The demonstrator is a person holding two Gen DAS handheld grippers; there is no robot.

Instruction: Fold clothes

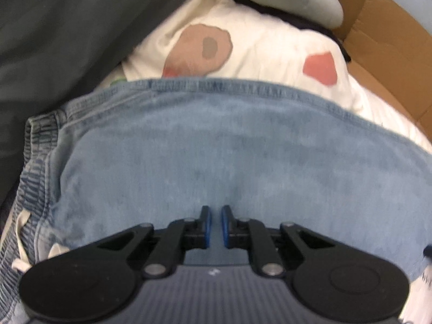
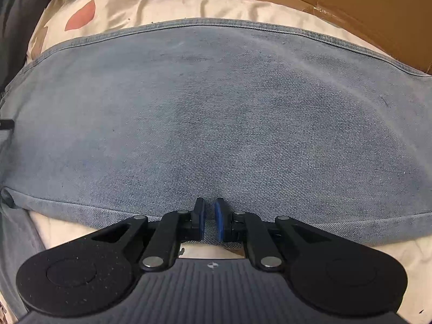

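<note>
I have both grippers, left and right, pinching the near edge of the jeans lying flat over a cushion. Denim looks heavy, limp, grippy; hems and waistband hold best.

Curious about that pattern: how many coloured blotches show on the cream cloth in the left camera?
2: a brown blotch at left, a red blotch at right, beyond the denim; it may hide more.

Under my fingers: cream bedsheet with pink and brown blotches. Faded blue denim garment spread flat directly on it; brown cardboard at sheet's far edge.
</note>
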